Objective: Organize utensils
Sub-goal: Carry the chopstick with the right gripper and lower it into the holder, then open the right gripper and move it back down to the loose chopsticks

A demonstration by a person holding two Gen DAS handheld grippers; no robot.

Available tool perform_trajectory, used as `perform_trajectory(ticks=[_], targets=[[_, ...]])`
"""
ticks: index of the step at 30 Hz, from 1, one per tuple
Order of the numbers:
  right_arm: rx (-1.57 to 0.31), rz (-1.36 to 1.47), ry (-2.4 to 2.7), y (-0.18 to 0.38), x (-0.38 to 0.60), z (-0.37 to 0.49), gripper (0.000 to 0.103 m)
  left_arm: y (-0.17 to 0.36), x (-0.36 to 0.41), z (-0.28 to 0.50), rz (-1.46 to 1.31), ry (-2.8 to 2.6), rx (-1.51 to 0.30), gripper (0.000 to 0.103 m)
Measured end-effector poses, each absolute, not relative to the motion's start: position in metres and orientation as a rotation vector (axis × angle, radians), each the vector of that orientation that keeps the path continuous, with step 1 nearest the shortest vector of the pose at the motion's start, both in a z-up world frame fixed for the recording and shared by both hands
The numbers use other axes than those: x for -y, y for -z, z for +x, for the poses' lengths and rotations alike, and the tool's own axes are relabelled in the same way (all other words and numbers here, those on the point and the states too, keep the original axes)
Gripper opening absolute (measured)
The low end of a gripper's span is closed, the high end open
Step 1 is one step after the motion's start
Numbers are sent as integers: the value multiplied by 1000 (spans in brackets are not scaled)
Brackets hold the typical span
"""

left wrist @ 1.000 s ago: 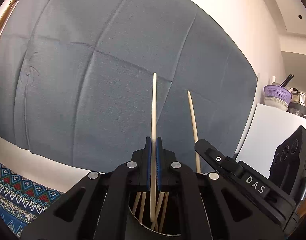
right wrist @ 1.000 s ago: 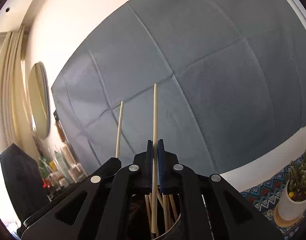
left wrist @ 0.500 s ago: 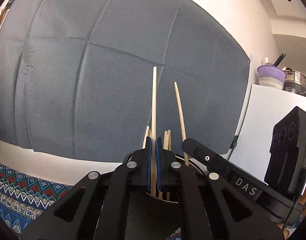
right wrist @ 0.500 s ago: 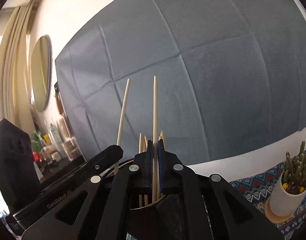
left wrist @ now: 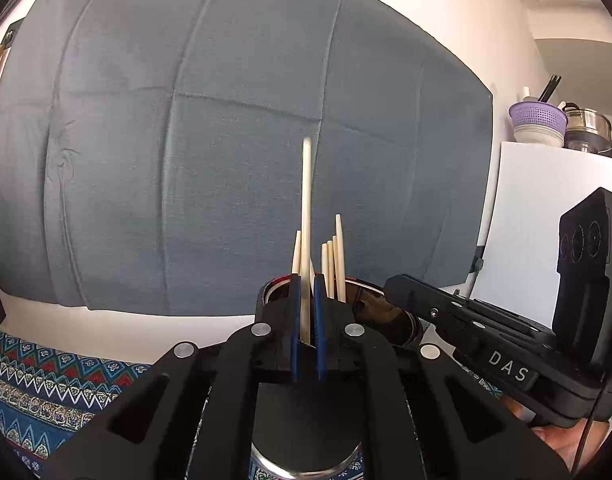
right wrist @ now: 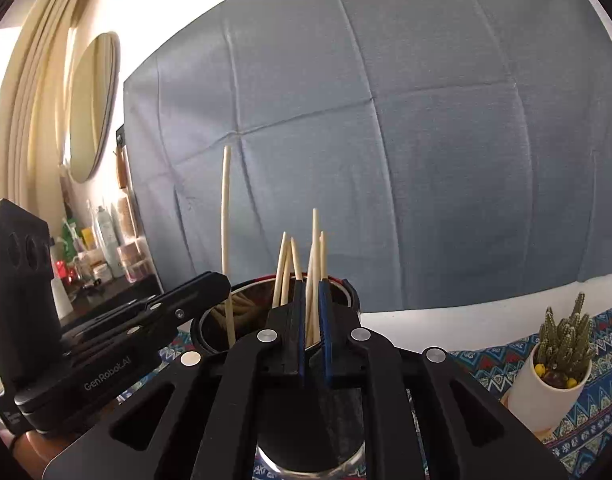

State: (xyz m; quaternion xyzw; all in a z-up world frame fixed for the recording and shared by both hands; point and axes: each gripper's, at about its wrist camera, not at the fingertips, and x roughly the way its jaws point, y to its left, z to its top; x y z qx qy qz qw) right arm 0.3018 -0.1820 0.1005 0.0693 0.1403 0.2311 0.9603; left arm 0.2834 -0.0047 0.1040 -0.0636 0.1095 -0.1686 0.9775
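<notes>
Wooden chopstick (left wrist: pixel 306 220) upright in left gripper (left wrist: pixel 306 296) jaws above cup (left wrist: pixel 370 300).

Pale wooden chopsticks (left wrist: pixel 306 216), glossy metal holder (right wrist: pixel 241 312)

A creased blue-grey cloth (left wrist: pixel 233 128) hangs across the white wall (left wrist: pixel 446 28). A patterned tablecloth (left wrist: pixel 45 376) covers the table, where a cactus (right wrist: pixel 566 332) stands in a white pot (right wrist: pixel 540 396). A round mirror (right wrist: pixel 91 104) hangs near cream curtains (right wrist: pixel 29 92), above bottles (right wrist: pixel 105 240) on a dark shelf. A purple colander (left wrist: pixel 538 114) tops a white cabinet (left wrist: pixel 546 208).
</notes>
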Motion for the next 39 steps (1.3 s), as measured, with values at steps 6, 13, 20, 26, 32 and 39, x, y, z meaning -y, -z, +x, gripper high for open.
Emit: perform_trajectory(ticks=[6,13,20,26,32,39], targets=[[-278,149,-451,-109,196,292,13,-114,-4,273,-107,335,-197,37],[-309,129,-473,-116,208,280,29,-114,-12,259,-60,274,-238,69],[-420,88,-488,-108,206,265,48,-116,-21,248,-54,215,-315,97],[-536,71,-522,-103,203,241,74,-115,-20,231,16,214,-394,97],[-655,34,-608,-85,191,212,85,-99,-18,218,3,206,-543,97],[-768,-59,-656,-56,170,180,87,-72,-27,209,-60,180,-715,97]])
